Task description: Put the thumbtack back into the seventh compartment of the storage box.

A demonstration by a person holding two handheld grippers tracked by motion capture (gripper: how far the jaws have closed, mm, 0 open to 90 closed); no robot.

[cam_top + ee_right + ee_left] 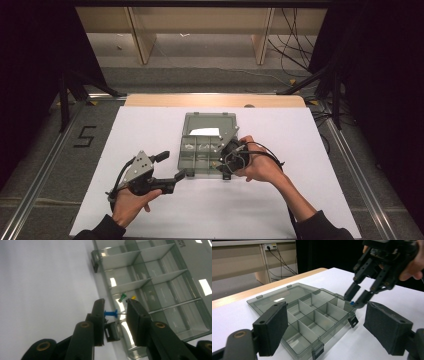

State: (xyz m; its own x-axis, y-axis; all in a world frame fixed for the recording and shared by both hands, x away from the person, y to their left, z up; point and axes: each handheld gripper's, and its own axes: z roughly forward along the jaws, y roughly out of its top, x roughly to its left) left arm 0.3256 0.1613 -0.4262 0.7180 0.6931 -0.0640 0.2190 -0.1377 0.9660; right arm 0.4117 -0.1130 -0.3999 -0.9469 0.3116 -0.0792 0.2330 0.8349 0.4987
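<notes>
Your right tool [115,313] pinches a small blue plastic push pin [111,313] lengthwise between its pads, at the near right corner of the smoky transparent plastic compartment box [200,152] lying open on the white desk [150,130]. Your left tool [325,327] rests wide open, holding nothing, just left of the box.

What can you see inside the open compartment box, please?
The compartment box holds a green pushpin and a yellow one in one compartment. The right gripper, clamping a blue pushpin at the box's edge, hides part of that compartment.
</notes>
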